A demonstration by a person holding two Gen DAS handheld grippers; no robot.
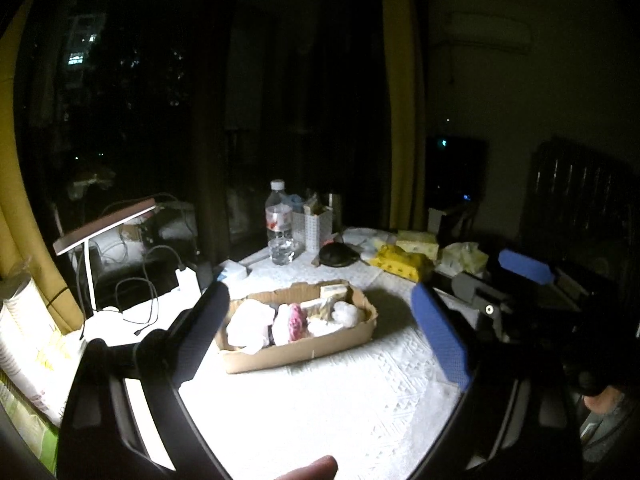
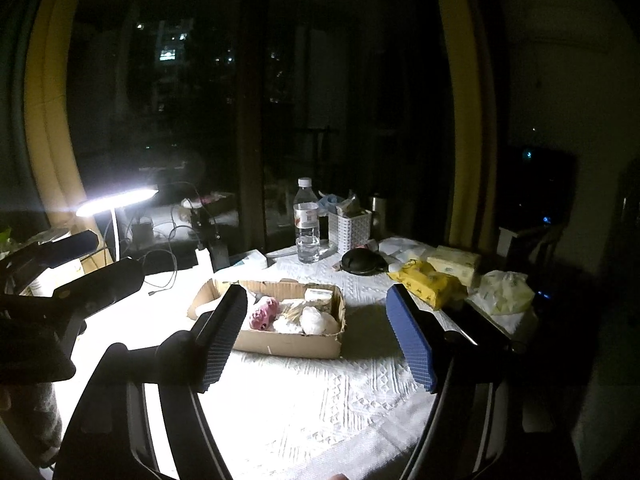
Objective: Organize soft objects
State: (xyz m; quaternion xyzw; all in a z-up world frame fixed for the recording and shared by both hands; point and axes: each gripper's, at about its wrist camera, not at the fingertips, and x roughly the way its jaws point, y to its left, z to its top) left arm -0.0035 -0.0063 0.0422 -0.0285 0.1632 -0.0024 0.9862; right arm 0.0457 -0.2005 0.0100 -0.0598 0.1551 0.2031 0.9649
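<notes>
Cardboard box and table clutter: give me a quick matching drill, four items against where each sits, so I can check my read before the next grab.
Items:
1. pink soft toy
2. water bottle
3. yellow tissue pack
4. desk lamp

Places:
A. far left, lit, over the cables
B. inside the cardboard box
C. right of the box, on the white tablecloth
D. upright behind the box, beside the white basket

Pairs: 1-B, 2-D, 3-C, 4-A

White textured tablecloth [image 2: 320, 392]; on it cardboard box [image 2: 288, 344], water bottle [image 2: 307, 224], yellow tissue pack [image 2: 428, 284], lamp [image 2: 116, 204]
</notes>
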